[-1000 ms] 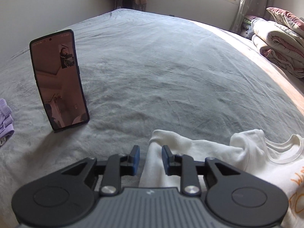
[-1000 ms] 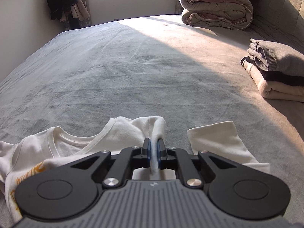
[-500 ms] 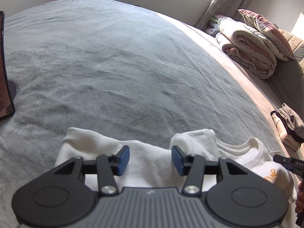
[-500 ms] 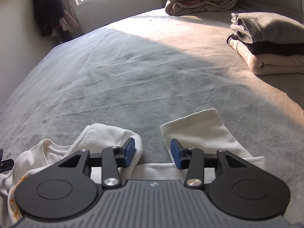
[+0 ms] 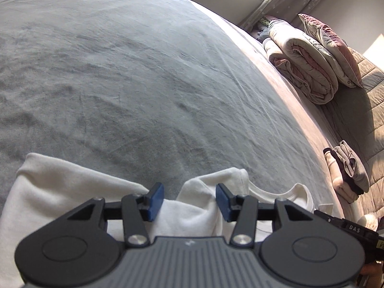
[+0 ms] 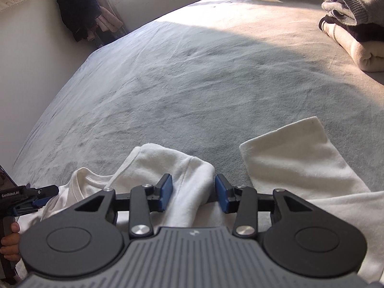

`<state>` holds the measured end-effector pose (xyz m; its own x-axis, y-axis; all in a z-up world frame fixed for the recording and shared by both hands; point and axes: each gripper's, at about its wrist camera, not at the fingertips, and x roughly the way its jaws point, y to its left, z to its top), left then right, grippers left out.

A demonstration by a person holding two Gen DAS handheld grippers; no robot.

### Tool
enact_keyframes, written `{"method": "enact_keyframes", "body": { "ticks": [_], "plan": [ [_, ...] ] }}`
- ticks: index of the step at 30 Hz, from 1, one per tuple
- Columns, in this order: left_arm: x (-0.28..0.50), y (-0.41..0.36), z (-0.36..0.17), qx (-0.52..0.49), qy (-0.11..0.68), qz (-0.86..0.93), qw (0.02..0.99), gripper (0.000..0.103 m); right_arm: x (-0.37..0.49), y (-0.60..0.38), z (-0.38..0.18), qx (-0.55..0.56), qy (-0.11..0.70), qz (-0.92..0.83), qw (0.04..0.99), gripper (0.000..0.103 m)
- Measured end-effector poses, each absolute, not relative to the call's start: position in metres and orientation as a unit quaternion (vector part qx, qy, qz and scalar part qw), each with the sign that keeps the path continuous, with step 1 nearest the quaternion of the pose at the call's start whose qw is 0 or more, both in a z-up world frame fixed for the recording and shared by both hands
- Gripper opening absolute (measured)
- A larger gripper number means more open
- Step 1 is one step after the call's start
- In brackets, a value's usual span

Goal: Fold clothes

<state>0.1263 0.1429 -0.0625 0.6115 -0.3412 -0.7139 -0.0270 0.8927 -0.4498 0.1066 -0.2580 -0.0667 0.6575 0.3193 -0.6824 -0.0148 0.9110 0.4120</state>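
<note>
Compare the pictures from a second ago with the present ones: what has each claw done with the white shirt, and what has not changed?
The right claw, shut on a fold of the white shirt a second ago, has let go and now stands open over it. The left claw has opened wider and swung right, so the phone has left its view. The shirt still lies on the grey bed; the folded pile is unmoved.

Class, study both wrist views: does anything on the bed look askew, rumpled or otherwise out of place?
Yes. The white T-shirt is not flat: its shoulders are bunched into humps by the collar, between the open left gripper and open right gripper. One sleeve lies flat. The folded clothes stack looks tidy.
</note>
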Motion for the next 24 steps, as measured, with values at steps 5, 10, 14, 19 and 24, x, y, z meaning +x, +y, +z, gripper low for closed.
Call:
{"method": "enact_keyframes", "body": {
  "ticks": [5, 10, 14, 19, 24],
  "plan": [
    [0.126, 0.137, -0.062, -0.197, 0.433, -0.096, 0.874, 0.048, 0.104, -0.256, -0.067, 0.188, 0.403, 0.097, 0.890, 0.033],
    [0.125, 0.145, -0.059, -0.216, 0.435, -0.100, 0.869, 0.051, 0.103, -0.253, -0.066, 0.181, 0.404, 0.100, 0.891, 0.028],
    [0.124, 0.155, -0.057, -0.252, 0.429, -0.102, 0.861, 0.053, 0.103, -0.252, -0.067, 0.181, 0.404, 0.099, 0.891, 0.030],
    [0.124, 0.150, -0.059, -0.241, 0.436, -0.105, 0.861, 0.052, 0.103, -0.247, -0.067, 0.169, 0.403, 0.097, 0.894, 0.032],
    [0.123, 0.145, -0.058, -0.213, 0.438, -0.099, 0.868, 0.045, 0.104, -0.244, -0.068, 0.158, 0.402, 0.096, 0.897, 0.032]
  ]
}}
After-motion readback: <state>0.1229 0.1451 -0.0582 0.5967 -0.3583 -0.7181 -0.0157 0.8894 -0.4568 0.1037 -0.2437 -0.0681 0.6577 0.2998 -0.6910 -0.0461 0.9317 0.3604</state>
